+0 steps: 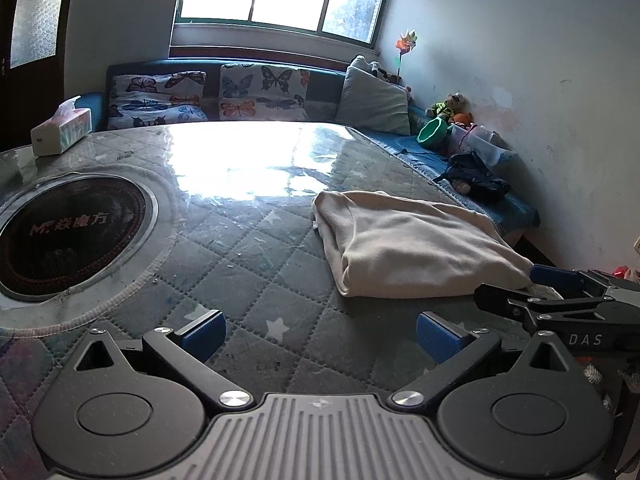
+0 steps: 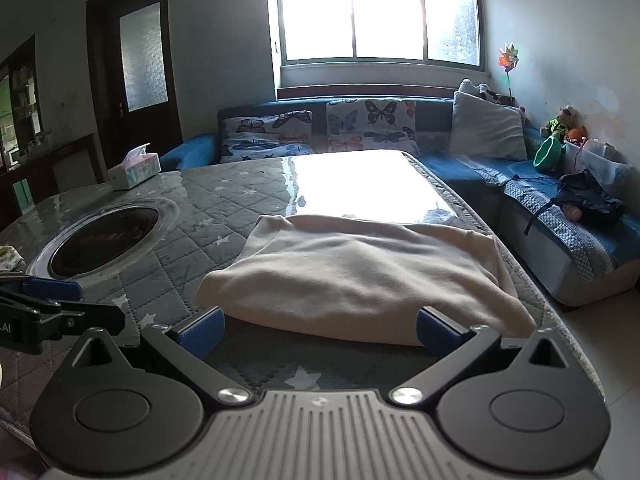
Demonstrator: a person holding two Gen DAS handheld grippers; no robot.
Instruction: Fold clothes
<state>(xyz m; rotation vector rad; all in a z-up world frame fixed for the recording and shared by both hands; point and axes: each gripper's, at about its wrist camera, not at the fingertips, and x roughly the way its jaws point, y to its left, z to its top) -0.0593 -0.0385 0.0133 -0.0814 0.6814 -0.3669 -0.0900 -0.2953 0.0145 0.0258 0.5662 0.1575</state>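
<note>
Facing the folded cream garment [image 2: 360,276] on the bench [image 2: 208,200], I hold both jaws released and empty. Its long axis runs crosswise just beyond my right gripper [image 2: 320,330]; my left gripper [image 1: 320,334] sits farther off, garment ahead-right.

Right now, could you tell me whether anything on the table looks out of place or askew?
The beige garment lies folded but skewed, its right edge at the table edge. Both hand-held grippers are open and empty. Nothing looks spilled or damaged.
</note>
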